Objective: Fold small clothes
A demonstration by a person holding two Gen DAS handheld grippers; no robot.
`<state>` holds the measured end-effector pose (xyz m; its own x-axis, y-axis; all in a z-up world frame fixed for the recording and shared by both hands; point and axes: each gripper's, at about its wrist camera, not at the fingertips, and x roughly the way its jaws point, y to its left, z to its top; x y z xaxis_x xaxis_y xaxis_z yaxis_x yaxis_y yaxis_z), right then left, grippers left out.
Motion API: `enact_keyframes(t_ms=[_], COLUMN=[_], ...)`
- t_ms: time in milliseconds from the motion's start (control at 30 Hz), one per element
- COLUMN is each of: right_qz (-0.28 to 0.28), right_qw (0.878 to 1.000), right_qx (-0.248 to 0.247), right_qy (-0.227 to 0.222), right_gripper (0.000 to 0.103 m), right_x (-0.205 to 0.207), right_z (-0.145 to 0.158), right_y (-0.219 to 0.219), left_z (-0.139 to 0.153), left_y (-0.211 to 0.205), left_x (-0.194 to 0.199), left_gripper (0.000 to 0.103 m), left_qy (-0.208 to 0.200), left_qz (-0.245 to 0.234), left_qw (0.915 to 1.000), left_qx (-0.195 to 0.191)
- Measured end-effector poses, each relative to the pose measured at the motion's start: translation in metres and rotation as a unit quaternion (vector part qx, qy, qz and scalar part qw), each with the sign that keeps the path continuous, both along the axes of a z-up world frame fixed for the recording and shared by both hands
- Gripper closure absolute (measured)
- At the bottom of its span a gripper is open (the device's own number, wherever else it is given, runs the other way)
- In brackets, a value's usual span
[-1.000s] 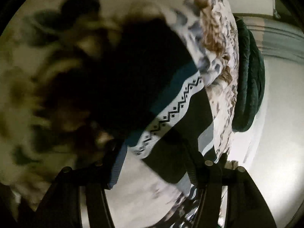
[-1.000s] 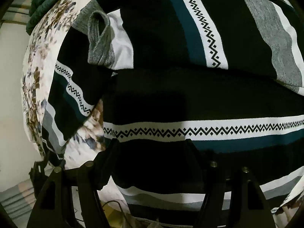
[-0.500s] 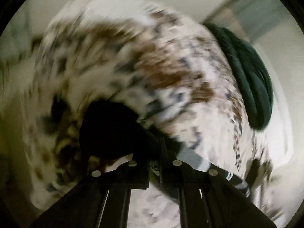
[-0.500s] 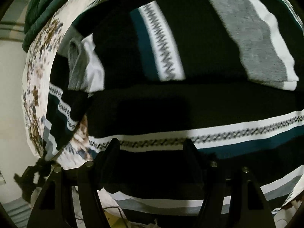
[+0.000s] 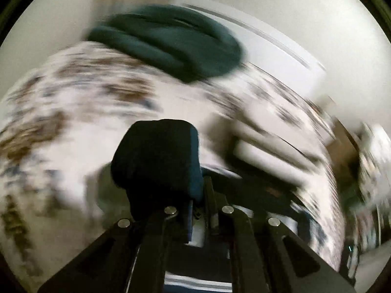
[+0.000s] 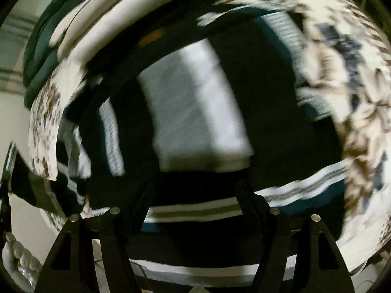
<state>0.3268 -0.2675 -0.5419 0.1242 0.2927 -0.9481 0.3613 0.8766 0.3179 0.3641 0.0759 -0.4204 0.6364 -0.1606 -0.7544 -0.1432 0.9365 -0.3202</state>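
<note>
Black cloth: a fold of the black striped knitted garment (image 5: 156, 161) is pinched in the left gripper (image 5: 199, 195).
Right gripper (image 6: 195, 190): fingers spread, empty, garment's body ahead.
Nearer: left.

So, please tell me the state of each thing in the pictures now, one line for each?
left gripper: shut on a dark fold of the striped garment.
right gripper: open, fingers apart over the garment.
striped garment: lying partly folded on the floral sheet.
floral sheet: spread out, blurred.
green blanket: folded, lying on the sheet's far edge.
</note>
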Motion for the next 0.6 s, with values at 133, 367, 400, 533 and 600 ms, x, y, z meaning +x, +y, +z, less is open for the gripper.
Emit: enact_keyframes(t_ms=[133,367,400,533,600], right_qz=[-0.041,-0.082,-0.083,-0.093,-0.101], right_qw=[0.999,0.996,0.996,0.995,0.995], right_qx=[-0.016,-0.032,-0.033,-0.029,-0.019], right_qy=[-0.006,0.013,0.017,0.024,0.019], right_gripper=[0.032,0.032,0.032,0.032,0.031], right_x=[-0.006,-0.031,-0.036,-0.049,-0.052], right_z=[0.003,-0.004,-0.007,-0.009,-0.006], right_y=[-0.060,-0.133,-0.137,-0.165,-0.179], left_z=[-0.022,-0.057,-0.067,-0.080,-0.075], left_y=[-0.131,-0.274,-0.283,-0.283,-0.262], left_x=[0.019,0.016,0.014,0.013,0.011], left_gripper=[0.098,0.095,0.095,0.090,0.060], left_qy=[0.015,0.051,0.066,0.095,0.088], left_qz=[-0.120,-0.244,-0.249,-0.239,-0.220], left_qw=[0.9924,0.9682,0.9658,0.9650,0.9703], left_qx=[-0.019,0.017,0.028,0.049,0.047])
